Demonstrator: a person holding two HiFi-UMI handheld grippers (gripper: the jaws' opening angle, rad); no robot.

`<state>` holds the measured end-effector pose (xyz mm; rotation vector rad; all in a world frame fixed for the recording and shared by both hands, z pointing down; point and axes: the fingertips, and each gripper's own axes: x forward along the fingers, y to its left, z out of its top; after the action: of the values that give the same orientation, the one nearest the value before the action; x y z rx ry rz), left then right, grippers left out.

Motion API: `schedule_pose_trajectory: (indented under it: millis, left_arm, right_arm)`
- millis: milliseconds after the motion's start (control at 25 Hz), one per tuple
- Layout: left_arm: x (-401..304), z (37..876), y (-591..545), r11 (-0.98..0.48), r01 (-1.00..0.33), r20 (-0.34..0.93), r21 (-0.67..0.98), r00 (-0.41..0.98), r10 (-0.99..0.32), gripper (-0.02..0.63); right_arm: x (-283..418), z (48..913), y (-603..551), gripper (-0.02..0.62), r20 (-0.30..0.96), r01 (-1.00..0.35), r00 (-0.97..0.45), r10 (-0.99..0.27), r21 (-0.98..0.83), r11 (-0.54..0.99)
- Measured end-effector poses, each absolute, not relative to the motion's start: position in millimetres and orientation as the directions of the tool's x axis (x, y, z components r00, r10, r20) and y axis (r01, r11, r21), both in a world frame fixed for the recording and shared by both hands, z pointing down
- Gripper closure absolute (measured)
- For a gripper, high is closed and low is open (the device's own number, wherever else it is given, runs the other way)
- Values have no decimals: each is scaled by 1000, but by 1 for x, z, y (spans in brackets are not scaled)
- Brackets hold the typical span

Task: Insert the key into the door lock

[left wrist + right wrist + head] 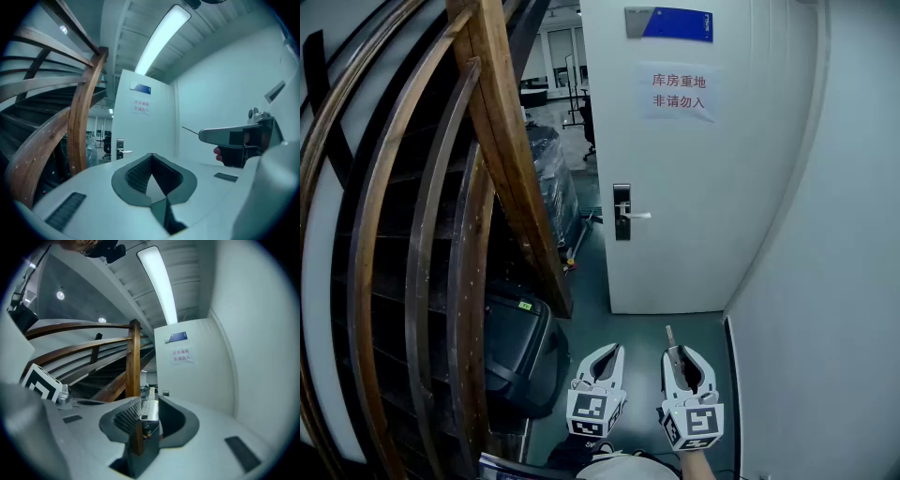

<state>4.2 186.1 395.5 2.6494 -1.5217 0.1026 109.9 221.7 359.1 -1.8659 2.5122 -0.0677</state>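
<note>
The white door (703, 187) stands ahead, well apart from both grippers, with a wooden stair rail (502, 141) to its left. Its lock (622, 213) sits near the door's left edge. The left gripper (607, 358) has its jaws closed together on nothing. The right gripper (682, 358) clamps the key (669, 335) between its jaws, blade pointing toward the door.

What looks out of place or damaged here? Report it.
Nothing stands out. The door is intact, its paper sign lies flat, its lock looks undamaged. The right gripper holds the key; the left gripper is shut and empty.
</note>
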Motion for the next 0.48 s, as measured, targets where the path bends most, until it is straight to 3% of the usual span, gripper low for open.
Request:
schedule_pose_trajectory:
  millis: [480]
  left_arm:
    - [-14, 403, 172, -496, -866, 103, 54, 499, -860, 601]
  right_arm:
    - [92, 364, 207, 477, 23, -956, -292, -956, -35, 291]
